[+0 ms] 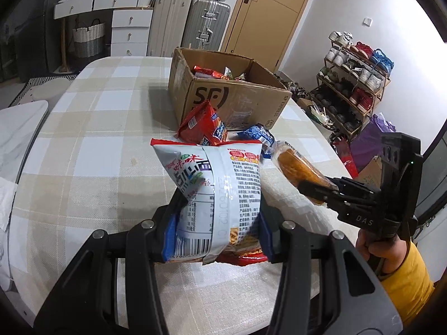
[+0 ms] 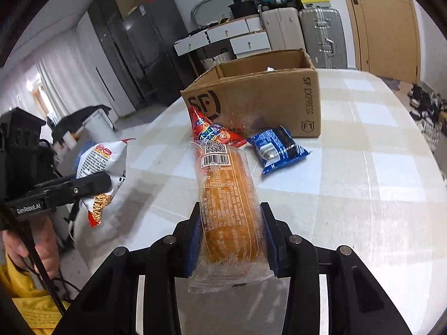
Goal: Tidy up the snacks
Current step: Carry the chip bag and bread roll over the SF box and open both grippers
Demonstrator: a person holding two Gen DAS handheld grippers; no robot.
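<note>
My left gripper (image 1: 218, 220) is shut on a white noodle-snack bag (image 1: 215, 184) and holds it above the checked tablecloth; the bag also shows in the right wrist view (image 2: 102, 164). My right gripper (image 2: 230, 231) is shut on a clear-wrapped orange bread roll (image 2: 229, 206), seen from the left wrist too (image 1: 296, 167). An open SF cardboard box (image 1: 232, 97) holding several snacks stands beyond. A red snack packet (image 1: 202, 125) and a blue packet (image 1: 259, 135) lie in front of the box, also in the right wrist view: red (image 2: 215, 134), blue (image 2: 276, 149), box (image 2: 259, 97).
The table (image 1: 83, 139) has a checked beige and white cloth. A shoe rack (image 1: 354, 81) stands to the right. Suitcases (image 1: 206, 25), white drawers (image 1: 131, 25) and a wooden door (image 1: 265, 14) are behind the table.
</note>
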